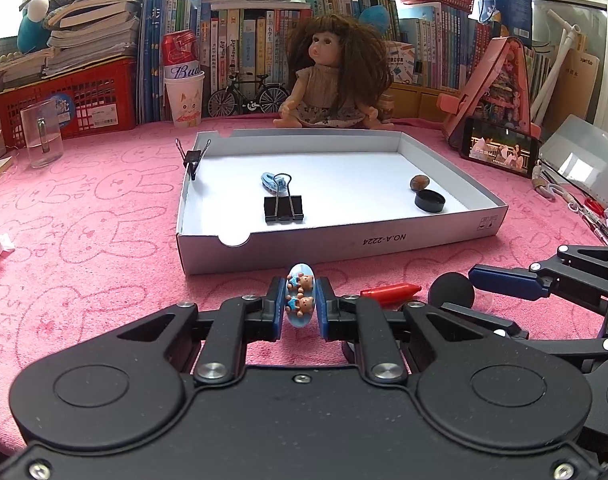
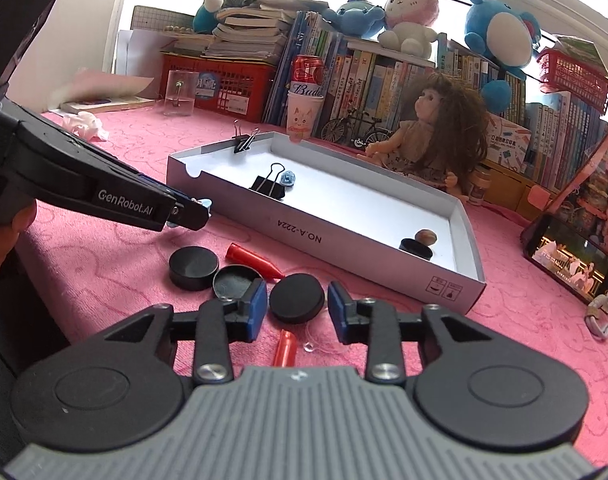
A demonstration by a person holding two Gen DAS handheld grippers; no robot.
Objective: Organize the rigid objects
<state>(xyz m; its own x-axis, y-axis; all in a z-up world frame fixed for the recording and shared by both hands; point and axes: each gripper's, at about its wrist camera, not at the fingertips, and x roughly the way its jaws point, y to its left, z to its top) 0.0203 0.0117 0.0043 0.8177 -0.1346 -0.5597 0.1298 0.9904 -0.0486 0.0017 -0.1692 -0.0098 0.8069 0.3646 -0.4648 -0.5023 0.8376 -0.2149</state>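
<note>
My left gripper (image 1: 300, 285) is shut on a blue oval hair clip with two small bears (image 1: 300, 310), just in front of the white cardboard tray (image 1: 343, 236). In the tray lie a large black binder clip (image 1: 284, 210), a blue clip (image 1: 268, 181), a brown nut (image 1: 419, 182) and a black cap (image 1: 429, 201). A small binder clip (image 1: 192, 157) grips its left wall. My right gripper (image 2: 297, 291) is open around a black round lid (image 2: 297, 305) on the cloth, its pads a hair off the lid. Nearby lie two more black lids (image 2: 193, 268) (image 2: 236, 280) and two red caps (image 2: 252, 258) (image 2: 286, 348).
Pink cloth covers the table (image 1: 84, 220). Behind the tray sit a doll (image 1: 331, 76), a toy bicycle (image 1: 248, 96), a paper cup with a can (image 1: 184, 96) and rows of books. A glass (image 1: 42, 136) and red basket (image 1: 76, 100) stand left; a phone (image 1: 499, 148) leans right.
</note>
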